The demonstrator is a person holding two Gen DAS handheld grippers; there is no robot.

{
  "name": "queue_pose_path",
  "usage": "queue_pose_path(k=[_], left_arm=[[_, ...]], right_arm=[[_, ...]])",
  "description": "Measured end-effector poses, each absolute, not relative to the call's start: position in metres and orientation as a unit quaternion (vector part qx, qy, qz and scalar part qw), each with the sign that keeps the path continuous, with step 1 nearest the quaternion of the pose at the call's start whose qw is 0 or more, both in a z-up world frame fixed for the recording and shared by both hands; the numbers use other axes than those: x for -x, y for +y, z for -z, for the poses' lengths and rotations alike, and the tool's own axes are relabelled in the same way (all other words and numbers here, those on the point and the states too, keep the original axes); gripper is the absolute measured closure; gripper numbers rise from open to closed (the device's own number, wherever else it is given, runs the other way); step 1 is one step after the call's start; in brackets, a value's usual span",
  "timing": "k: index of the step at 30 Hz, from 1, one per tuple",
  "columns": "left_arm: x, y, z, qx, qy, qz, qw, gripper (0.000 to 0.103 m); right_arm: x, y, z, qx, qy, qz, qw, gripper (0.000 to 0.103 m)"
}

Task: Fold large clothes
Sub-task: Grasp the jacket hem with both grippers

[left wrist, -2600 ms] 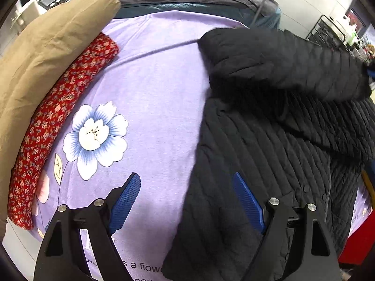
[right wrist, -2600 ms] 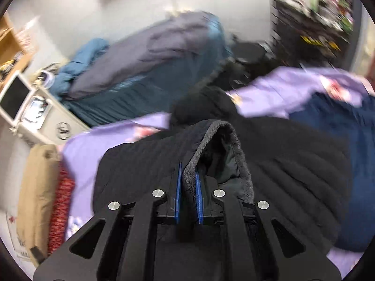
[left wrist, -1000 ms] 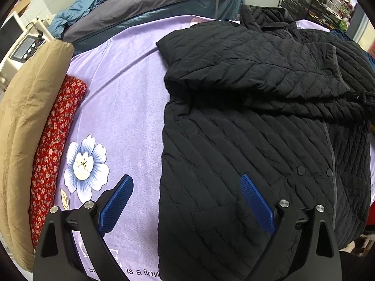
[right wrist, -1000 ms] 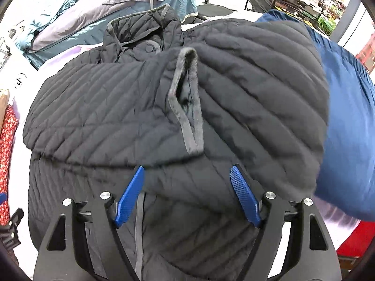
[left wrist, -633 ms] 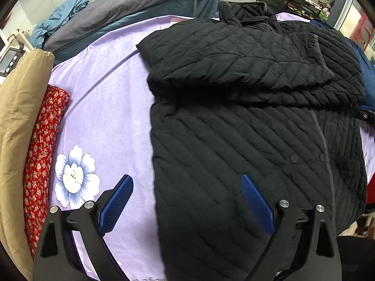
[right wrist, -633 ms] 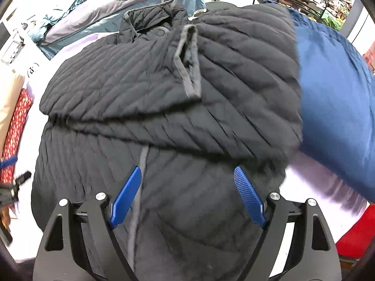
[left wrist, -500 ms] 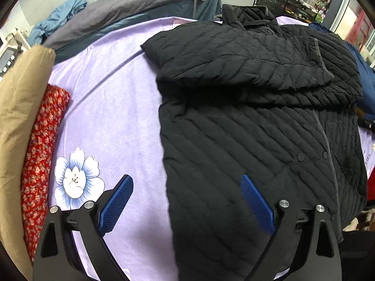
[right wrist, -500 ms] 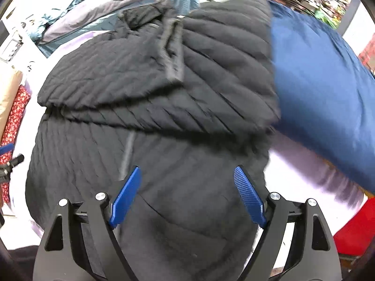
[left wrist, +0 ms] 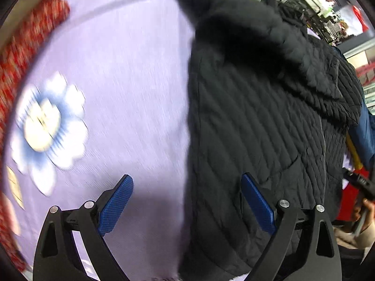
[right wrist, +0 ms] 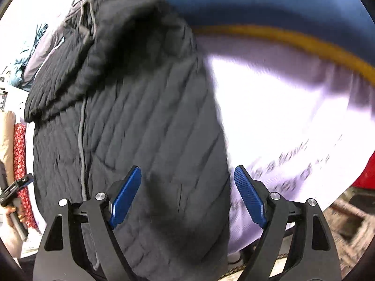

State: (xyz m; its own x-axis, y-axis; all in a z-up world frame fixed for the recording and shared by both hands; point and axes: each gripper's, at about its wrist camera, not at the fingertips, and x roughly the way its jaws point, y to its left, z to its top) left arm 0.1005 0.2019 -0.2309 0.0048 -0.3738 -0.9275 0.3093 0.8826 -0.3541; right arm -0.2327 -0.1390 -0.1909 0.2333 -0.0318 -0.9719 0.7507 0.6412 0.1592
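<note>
Flanking black jacket [left wrist: 257,117], red floral cloth [left wrist: 21,46], blue garment [right wrist: 257,0]

Both grippers, left [left wrist: 187,201] and right [right wrist: 188,194], had the same build: black plastic frames with triangular cutouts, silver screw heads at the pivots, and ribbed blue pads [left wrist: 116,207] on the jaws. Cream sleeve [left wrist: 351,237] on the person.

A lilac cloth [left wrist: 131,75] printed with a white and blue flower [left wrist: 46,126] covers the surface; dark lettering [right wrist: 288,161] runs across it near the front edge. At far right stands a black wire rack [left wrist: 302,0] against a pale wall. Below the near edge, the floor [right wrist: 346,220] looks mottled and blurred.
</note>
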Motion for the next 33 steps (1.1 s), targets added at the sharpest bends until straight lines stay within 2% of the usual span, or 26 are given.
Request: queue_pose_path(k=[12,17,19,23,24,25,26,27,29,33], left_arm=[[-0.035,0.181,0.243,-0.023,0.681,0.348,0.644,0.017],[-0.037,0.186,0.244,0.002,0.688,0.343,0.639,0.017],[-0.041,0.186,0.244,0.007,0.691,0.340,0.638,0.017],[-0.041,0.181,0.243,-0.011,0.689,0.341,0.639,0.016],[-0.040,0.181,0.242,-0.019,0.687,0.336,0.644,0.019],[-0.039,0.181,0.240,-0.030,0.683,0.328,0.651,0.029],[-0.038,0.178,0.239,-0.035,0.680,0.322,0.658,0.045],[-0.038,0.180,0.235,-0.037,0.674,0.313,0.668,0.055],[-0.037,0.187,0.228,-0.030,0.666,0.314,0.676,0.084],[-0.031,0.192,0.204,-0.048,0.636,0.343,0.689,0.094]], right_arm=[[0.260,-0.106,0.215,-0.330,0.600,0.208,0.698,0.022],[0.271,-0.101,0.226,-0.346,0.611,0.198,0.684,0.022],[0.269,-0.101,0.226,-0.350,0.608,0.197,0.685,0.028],[0.257,-0.097,0.225,-0.348,0.610,0.186,0.687,0.046],[0.253,-0.097,0.224,-0.346,0.611,0.184,0.688,0.052],[0.251,-0.096,0.223,-0.345,0.612,0.181,0.689,0.056],[0.251,-0.095,0.221,-0.345,0.611,0.178,0.690,0.062],[0.250,-0.094,0.219,-0.345,0.611,0.176,0.691,0.068],[0.246,-0.091,0.213,-0.344,0.608,0.171,0.695,0.076],[0.231,-0.078,0.200,-0.334,0.607,0.159,0.704,0.082]])
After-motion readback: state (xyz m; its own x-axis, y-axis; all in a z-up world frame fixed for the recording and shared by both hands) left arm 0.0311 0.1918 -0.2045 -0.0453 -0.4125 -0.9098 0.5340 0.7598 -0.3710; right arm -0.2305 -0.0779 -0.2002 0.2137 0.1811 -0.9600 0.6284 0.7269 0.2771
